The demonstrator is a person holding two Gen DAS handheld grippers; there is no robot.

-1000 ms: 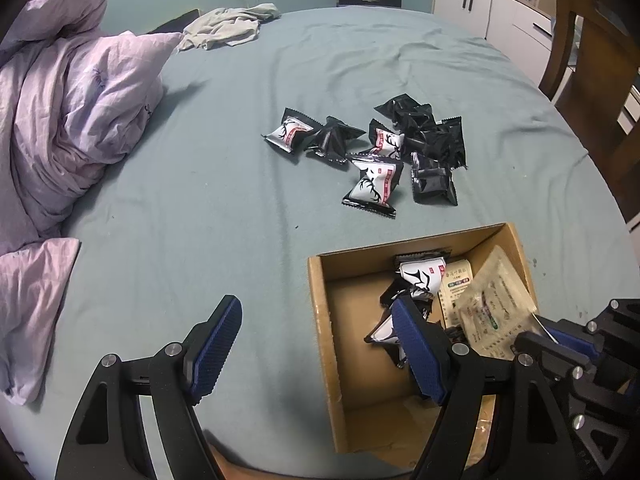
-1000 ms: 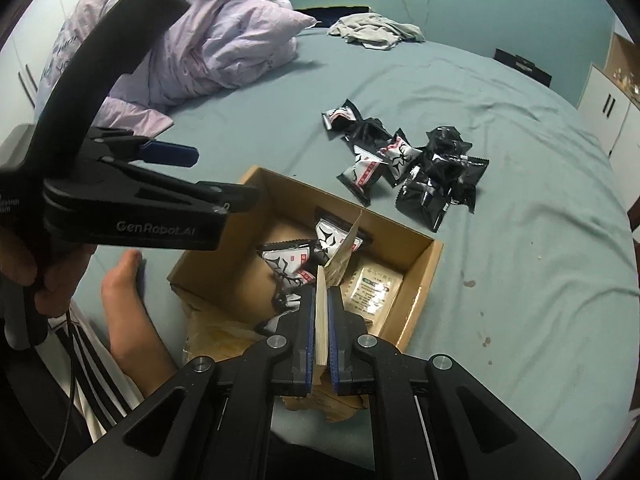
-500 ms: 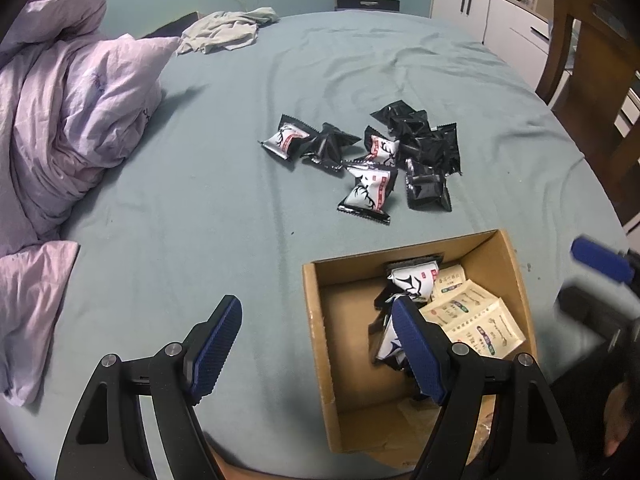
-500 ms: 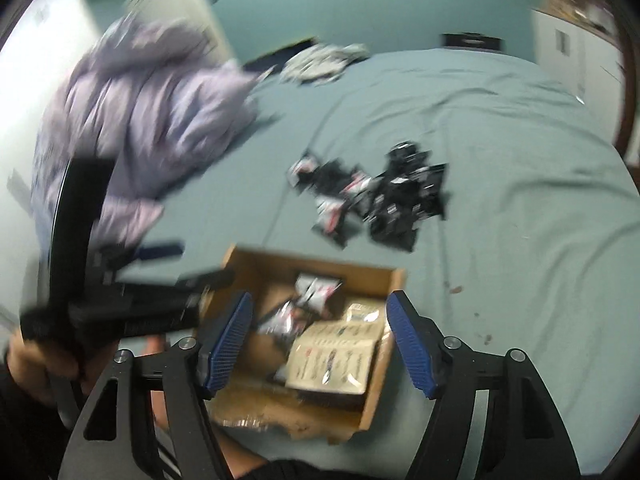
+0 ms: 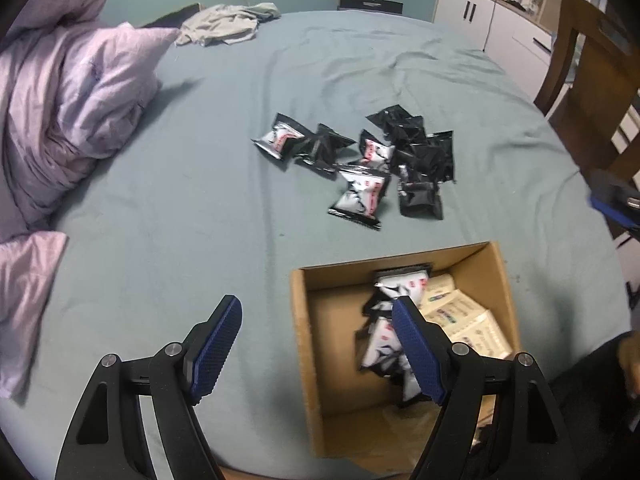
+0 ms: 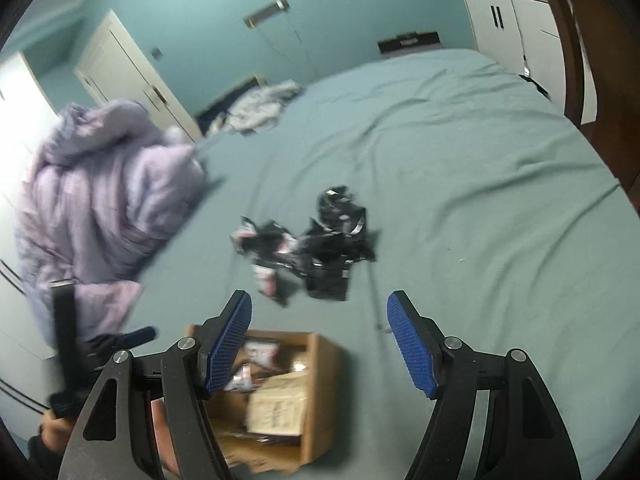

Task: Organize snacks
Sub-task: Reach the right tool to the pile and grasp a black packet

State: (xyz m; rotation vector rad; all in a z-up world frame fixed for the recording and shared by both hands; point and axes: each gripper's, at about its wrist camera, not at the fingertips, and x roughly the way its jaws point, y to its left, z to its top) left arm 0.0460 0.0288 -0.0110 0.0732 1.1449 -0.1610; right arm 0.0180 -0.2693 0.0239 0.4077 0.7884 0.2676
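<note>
Snack packets (image 5: 362, 162) heaped mid-bed (image 5: 200, 200), just beyond cardboard box (image 5: 304, 344) already holding several packets and cream sachets (image 5: 468, 320). Left gripper (image 5: 316, 344) jaws released, straddling box's near-left wall. Right gripper (image 6: 320, 340) jaws released, empty, over box's far edge.

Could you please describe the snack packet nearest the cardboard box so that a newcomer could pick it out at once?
Start at the open cardboard box on the teal bed sheet. Just beyond its far wall lies the pile of snack packets. The nearest packet is mostly white with red print, beside an all-black one.
</note>
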